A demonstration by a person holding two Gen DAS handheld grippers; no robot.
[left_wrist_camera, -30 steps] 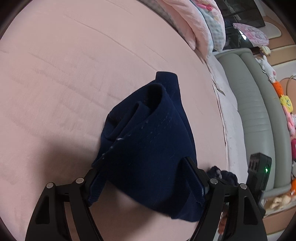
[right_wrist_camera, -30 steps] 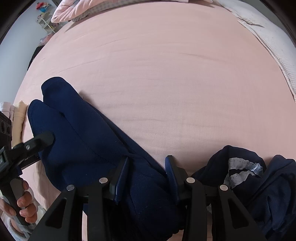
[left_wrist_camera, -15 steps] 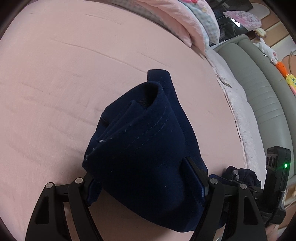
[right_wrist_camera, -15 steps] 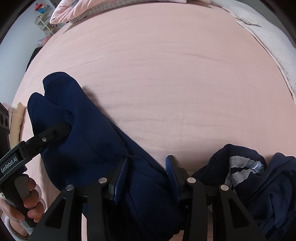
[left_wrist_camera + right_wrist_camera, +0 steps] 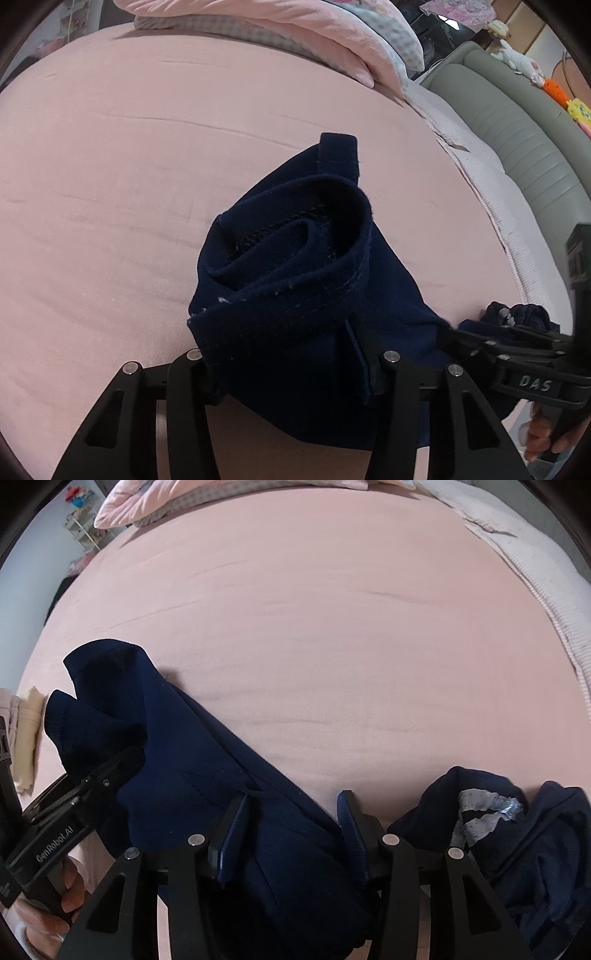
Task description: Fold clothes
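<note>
A navy garment (image 5: 295,295) lies on the pink bed sheet (image 5: 110,184), stretched between my two grippers. Its near end is bunched into a roll between the fingers of my left gripper (image 5: 282,354), whose jaws are closing and pinch the fabric. The cloth hides the left fingertip. In the right wrist view the same garment (image 5: 192,760) runs diagonally to my right gripper (image 5: 291,819). Those jaws are opening, and a mound of the cloth still sits between the blue pads (image 5: 236,830). Each gripper shows in the other's view, held by a hand (image 5: 70,886).
A second dark garment with pale lace trim (image 5: 517,830) lies crumpled to the right of my right gripper. Pink and checked bedding (image 5: 295,29) is piled at the bed's far end. A grey padded sofa (image 5: 517,122) with plush toys runs along the right. Beige folded cloth (image 5: 26,720) lies at the left.
My left jaws have narrowed onto the garment's end, which now stands bunched in a tighter roll, and the left gripper has rolled. My right jaws have widened slightly.
</note>
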